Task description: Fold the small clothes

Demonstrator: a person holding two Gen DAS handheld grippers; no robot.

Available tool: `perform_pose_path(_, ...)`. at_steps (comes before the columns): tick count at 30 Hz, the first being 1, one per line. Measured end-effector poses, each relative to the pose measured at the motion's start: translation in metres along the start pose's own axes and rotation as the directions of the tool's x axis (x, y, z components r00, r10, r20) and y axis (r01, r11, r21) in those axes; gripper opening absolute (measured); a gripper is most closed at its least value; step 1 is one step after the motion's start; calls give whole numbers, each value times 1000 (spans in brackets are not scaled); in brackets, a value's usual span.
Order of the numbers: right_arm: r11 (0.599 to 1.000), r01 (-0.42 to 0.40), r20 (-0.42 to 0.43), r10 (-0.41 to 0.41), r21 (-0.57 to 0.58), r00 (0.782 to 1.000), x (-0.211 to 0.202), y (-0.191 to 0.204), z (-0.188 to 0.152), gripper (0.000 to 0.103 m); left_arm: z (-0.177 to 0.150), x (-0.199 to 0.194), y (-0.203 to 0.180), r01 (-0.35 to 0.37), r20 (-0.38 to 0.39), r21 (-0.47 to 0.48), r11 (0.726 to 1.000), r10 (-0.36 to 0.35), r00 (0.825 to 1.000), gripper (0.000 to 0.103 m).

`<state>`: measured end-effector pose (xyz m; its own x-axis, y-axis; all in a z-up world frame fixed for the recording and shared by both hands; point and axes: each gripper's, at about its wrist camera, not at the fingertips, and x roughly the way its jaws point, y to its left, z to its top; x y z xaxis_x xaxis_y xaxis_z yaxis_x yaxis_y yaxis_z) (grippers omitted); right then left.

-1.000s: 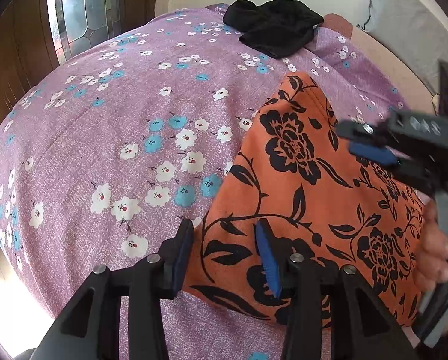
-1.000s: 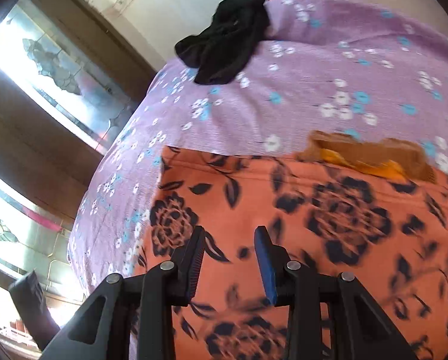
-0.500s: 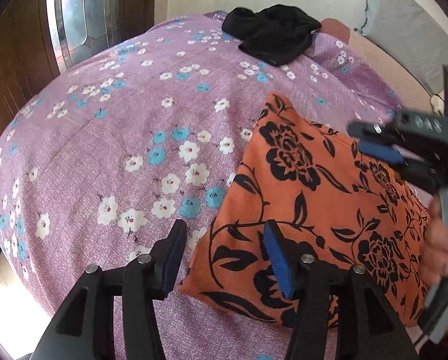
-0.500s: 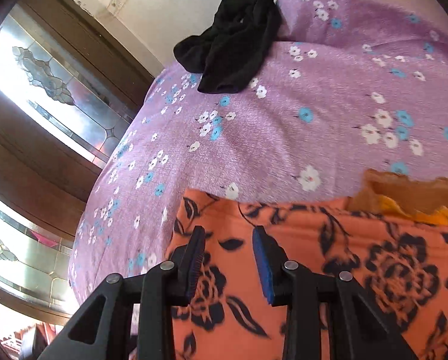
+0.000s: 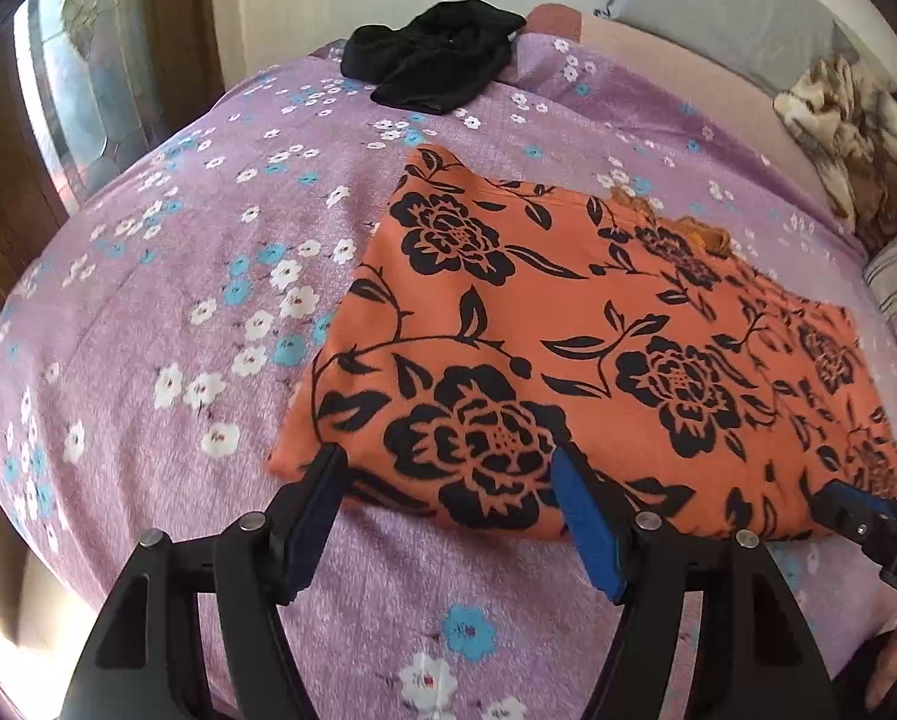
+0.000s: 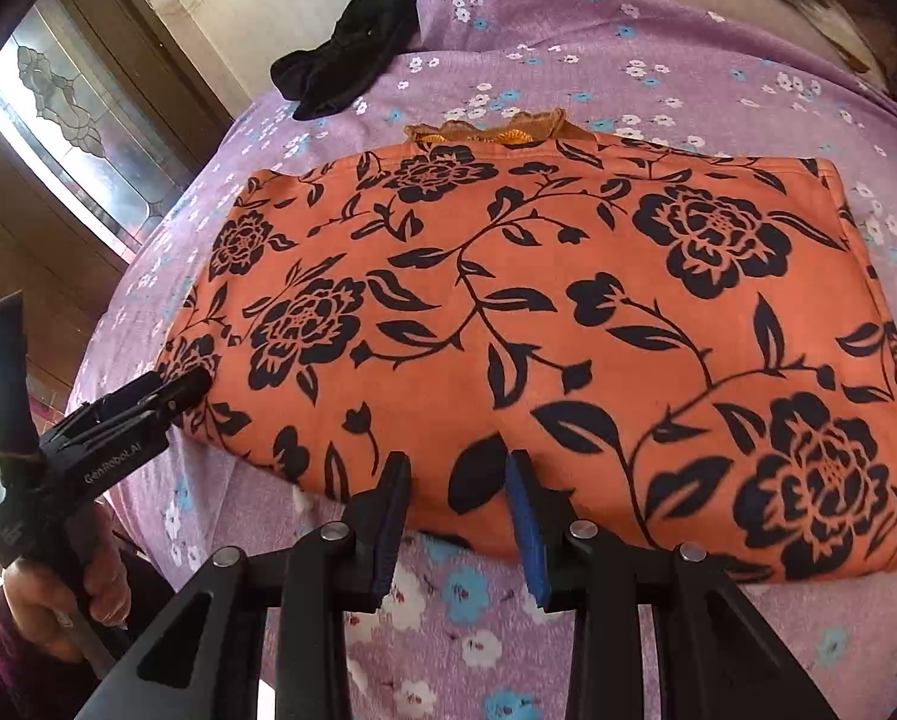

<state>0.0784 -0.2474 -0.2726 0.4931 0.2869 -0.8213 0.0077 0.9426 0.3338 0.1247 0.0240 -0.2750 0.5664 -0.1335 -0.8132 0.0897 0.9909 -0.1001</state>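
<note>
Orange floral garment (image 5: 598,324) lies folded on the purple bedspread (image 5: 166,276); left gripper (image 5: 448,480) has just been opening, nothing clamped; right gripper (image 6: 457,483) jaws apart, empty

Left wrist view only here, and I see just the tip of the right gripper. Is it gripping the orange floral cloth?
Observer: No. In the right wrist view the right gripper has its jaws apart at the near edge of the orange floral cloth, and the pads are not pressing on it.
Operator: Where along that edge?
Observer: Roughly the middle of it.
Operator: Anything on my side I can't see?
Observer: A hand grips the handle of the left gripper at the cloth's near left corner. Its jaws have just been opening, with nothing pinched.
</note>
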Motion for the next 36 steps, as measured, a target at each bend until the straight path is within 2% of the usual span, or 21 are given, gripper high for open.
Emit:
perform_pose_path(3,998,-56,94,54,24,994,-21,-8,-3,37,-20,-17,12,88,-10,-99,991,-89,996,71)
perform_pose_path(6,993,-95,169,81,77,982,-26,-23,-6,37,-35,-22,19,125,-39,-171,977,-133,990,71)
perform_pose_path(8,989,-66,163,44,131,986,-15,-40,-8,37,-43,-19,24,142,-68,-231,963,-162,985,71)
perform_pose_path(9,983,-32,123,10,180,992,-5,-52,-9,37,-45,-15,27,152,-83,-261,953,-178,980,71)
perform_pose_path(10,970,-52,99,29,236,995,2,-63,-10,36,-46,-10,29,156,-102,-289,945,-192,976,70)
perform_pose_path(11,956,-99,120,68,277,991,0,-70,-10,36,-45,-5,32,159,-114,-319,934,-204,972,68)
perform_pose_path(12,948,-128,137,91,291,986,-6,-73,-8,36,-44,-1,36,160,-118,-355,921,-215,970,60)
perform_pose_path(13,950,-139,162,96,281,982,-13,-73,-6,36,-42,1,40,157,-112,-388,908,-216,970,58)
perform_pose_path(15,955,-155,220,99,254,970,-28,-72,-4,38,-36,4,43,161,-88,-435,886,-219,972,58)
perform_pose_path(17,941,-220,244,157,255,957,-31,-72,-4,38,-29,9,42,159,-82,-459,874,-220,972,60)
perform_pose_path(19,933,-249,210,197,260,958,-21,-68,-2,38,-21,17,42,161,-76,-493,855,-226,971,66)
perform_pose_path(22,959,-161,83,145,233,986,7,-54,-3,39,-6,30,43,166,-36,-555,815,-223,974,75)
perform_pose_path(25,970,-134,92,117,202,989,10,-46,-4,39,11,40,36,143,-29,-569,810,-193,981,74)
perform_pose_path(26,968,-143,92,126,205,988,9,-48,-3,39,15,40,33,149,-14,-565,812,-190,982,71)
perform_pose_path(27,962,-159,91,142,221,986,11,-51,-4,39,20,43,28,128,-21,-546,828,-167,986,54)
perform_pose_path(28,953,-180,93,162,243,982,11,-56,-4,39,23,47,23,73,-52,-521,850,-118,992,34)
perform_pose_path(29,944,-201,95,182,263,979,12,-60,-4,39,25,50,20,36,-68,-505,862,-81,994,30)
perform_pose_path(31,925,-235,102,214,299,971,10,-68,-4,37,27,48,14,17,-57,-479,877,-50,997,22)
perform_pose_path(34,896,-284,141,250,340,958,4,-77,-1,37,37,27,-5,-8,-13,-381,924,4,1000,19)
perform_pose_path(36,887,-300,185,249,350,951,-6,-84,1,38,50,8,-27,-25,33,-282,959,36,999,18)
